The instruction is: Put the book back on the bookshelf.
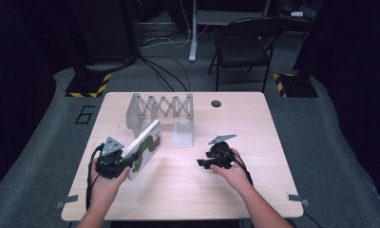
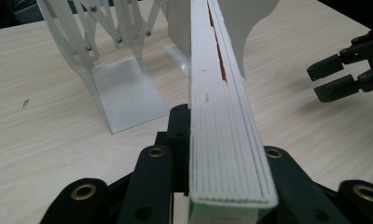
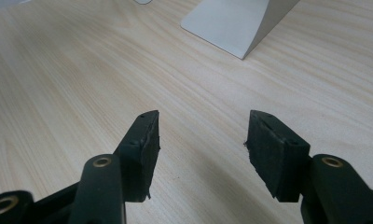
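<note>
Two grippers are at work over the pale wooden counter (image 1: pixel 188 185); the left gripper (image 1: pixel 131 160), near the counter's left side in the high view, is clamped on a board book (image 1: pixel 147 146), its jaws pressing the covers from both sides near one end; the book is held tilted, its far end reaching toward the white folding rack (image 1: pixel 160 108) that stands at the back of the counter, its cover showing a green caterpillar picture; in the left gripper view the book's white page edges (image 2: pixel 224 121) run straight away from the camera, between the jaws, toward the rack's upright plates (image 2: pixel 124 88); the right gripper (image 1: pixel 201 163) hangs just above the bare counter, well apart from the book, its jaws standing apart with nothing between them (image 3: pixel 201 140).
</note>
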